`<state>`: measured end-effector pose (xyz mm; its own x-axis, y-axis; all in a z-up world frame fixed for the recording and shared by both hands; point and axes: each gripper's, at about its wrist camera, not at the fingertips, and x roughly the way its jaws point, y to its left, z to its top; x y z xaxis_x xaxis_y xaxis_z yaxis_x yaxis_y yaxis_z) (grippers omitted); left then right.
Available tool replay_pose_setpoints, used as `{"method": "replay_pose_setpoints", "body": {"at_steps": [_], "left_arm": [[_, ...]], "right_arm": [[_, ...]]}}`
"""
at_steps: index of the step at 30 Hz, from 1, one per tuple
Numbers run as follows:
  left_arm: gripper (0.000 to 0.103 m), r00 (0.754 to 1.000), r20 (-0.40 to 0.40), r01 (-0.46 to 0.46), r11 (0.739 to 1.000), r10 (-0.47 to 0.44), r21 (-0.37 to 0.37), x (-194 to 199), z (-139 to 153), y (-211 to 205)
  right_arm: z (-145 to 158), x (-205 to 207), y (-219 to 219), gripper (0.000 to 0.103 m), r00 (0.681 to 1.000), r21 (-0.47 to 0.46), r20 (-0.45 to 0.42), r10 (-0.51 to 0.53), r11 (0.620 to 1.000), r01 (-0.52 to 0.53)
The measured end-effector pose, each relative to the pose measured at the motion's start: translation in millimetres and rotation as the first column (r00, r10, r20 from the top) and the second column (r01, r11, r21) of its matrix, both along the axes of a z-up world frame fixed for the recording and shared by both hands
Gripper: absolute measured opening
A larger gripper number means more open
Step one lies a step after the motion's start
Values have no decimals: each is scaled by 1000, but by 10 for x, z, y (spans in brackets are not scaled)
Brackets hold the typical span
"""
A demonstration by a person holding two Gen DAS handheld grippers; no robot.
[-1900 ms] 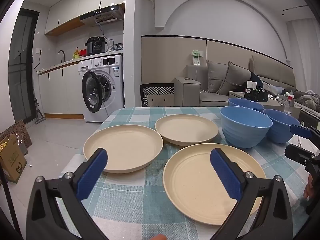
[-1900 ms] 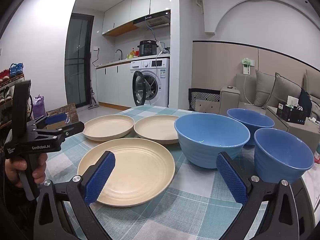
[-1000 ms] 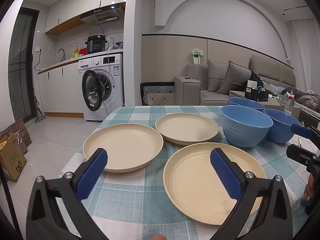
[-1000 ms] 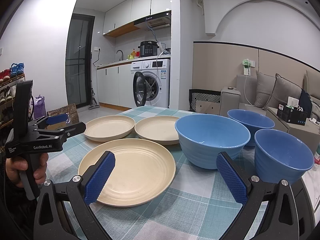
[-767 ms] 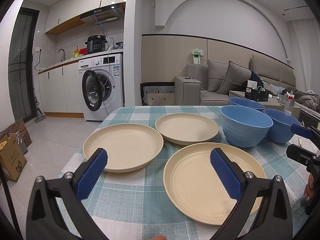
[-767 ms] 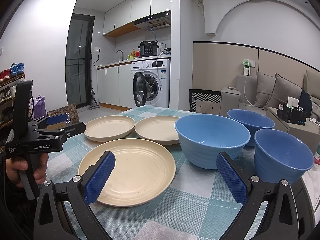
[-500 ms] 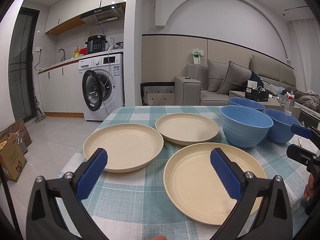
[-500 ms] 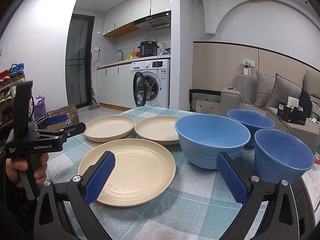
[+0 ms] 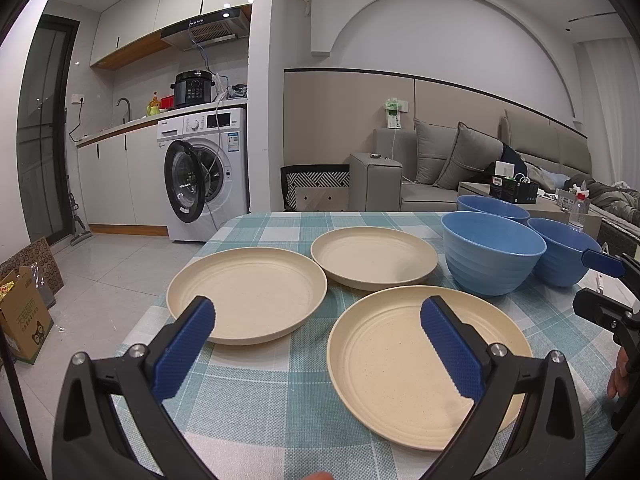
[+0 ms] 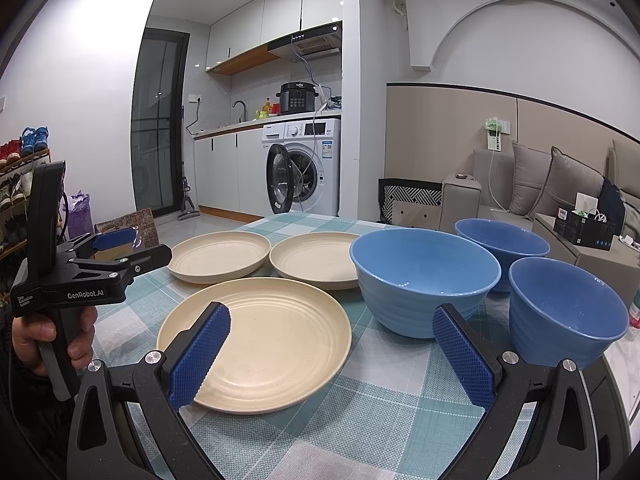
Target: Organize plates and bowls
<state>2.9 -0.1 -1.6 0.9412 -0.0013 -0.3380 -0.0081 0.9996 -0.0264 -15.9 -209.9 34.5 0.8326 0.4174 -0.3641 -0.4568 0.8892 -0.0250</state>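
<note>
Three cream ridged plates point(image 9: 400, 360), three blue ribbed bowls point(image 10: 424, 280)

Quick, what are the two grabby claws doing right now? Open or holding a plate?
Left hand-held gripper: open, holding nothing.
Right hand-held gripper: open, holding nothing.

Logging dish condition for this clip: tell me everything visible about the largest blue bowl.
The largest blue bowl is matte blue, plastic or glazed by its look, with horizontal ribs around its outer wall and a smooth inside. It stands upright and empty on the checked tablecloth, right of the cream plates, with two smaller blue bowls beside and behind it. Whether they touch is unclear. Neither tongs touch it.
</note>
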Motion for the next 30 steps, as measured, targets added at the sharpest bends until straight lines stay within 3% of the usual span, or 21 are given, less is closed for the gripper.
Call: {"method": "replay_pose_setpoints", "body": {"at_steps": [30], "left_arm": [[103, 1000, -2, -3, 1000, 3, -5, -14, 15, 23]], "right_arm": [[40, -87, 19, 103, 1000, -6, 6, -12, 1000, 12]]}}
